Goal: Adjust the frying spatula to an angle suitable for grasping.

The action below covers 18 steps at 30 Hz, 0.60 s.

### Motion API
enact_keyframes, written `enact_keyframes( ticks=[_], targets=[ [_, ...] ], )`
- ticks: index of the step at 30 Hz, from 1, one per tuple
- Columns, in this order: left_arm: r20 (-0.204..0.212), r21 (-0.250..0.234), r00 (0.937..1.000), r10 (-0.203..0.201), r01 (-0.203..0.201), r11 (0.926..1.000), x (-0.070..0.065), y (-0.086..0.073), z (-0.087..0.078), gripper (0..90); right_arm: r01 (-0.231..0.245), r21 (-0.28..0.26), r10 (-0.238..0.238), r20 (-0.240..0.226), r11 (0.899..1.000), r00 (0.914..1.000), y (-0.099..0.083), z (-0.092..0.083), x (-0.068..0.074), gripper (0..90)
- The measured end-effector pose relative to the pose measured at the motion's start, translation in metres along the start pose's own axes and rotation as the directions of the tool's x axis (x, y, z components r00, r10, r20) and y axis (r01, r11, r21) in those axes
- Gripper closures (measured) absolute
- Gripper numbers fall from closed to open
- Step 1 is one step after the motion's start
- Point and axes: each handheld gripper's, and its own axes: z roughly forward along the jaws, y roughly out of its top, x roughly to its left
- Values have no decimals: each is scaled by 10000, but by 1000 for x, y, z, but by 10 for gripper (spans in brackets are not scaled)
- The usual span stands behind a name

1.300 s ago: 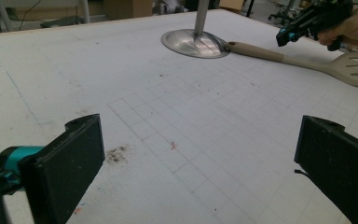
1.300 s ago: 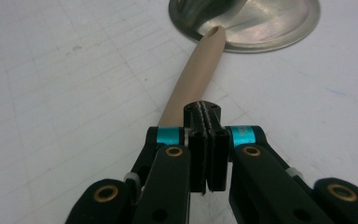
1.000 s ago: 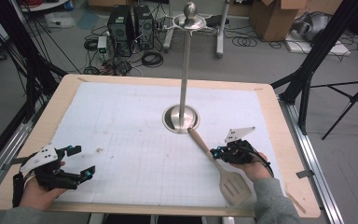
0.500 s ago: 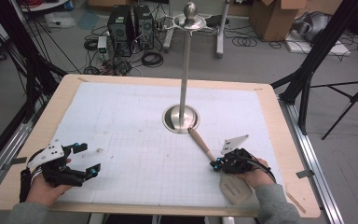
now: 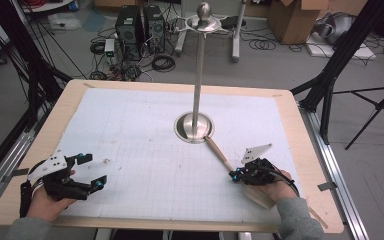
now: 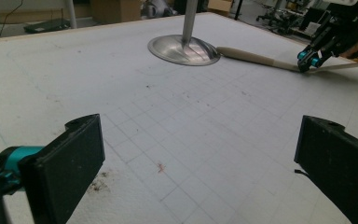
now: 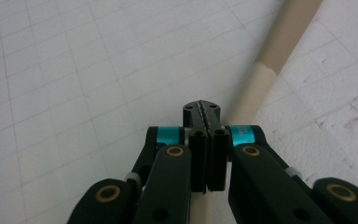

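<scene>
Lower right of the high view: right tongs (image 5: pixel 236 174) closed on the pale wooden spatula (image 5: pixel 219 152), apparently at its handle, which lies flat on the counter (image 5: pixel 130 125), tip touching the steel stand base (image 5: pixel 194 127). Left tongs (image 5: pixel 91 171) open, empty, lower left.

The left gripper (image 5: pixel 87 171) rests low in its hand (image 5: pixel 47 200), jaws spread wide and empty. The right gripper (image 5: pixel 236 175) points down, jaws pressed together, seemingly with nothing between the pads.
</scene>
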Motion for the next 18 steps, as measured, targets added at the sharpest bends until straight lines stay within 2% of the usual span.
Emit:
enact_keyframes(
  ticks=[6,18],
  targets=[
    [15,7,10000,15,-15,10000,0,0,0,20,-35,-23,36,141,10000,9999,-3,-3,-2,900],
    [-5,62,10000,14,-14,10000,0,0,0,20,-121,51,116,814,9999,9966,-17,-17,-15,900]
  ],
)
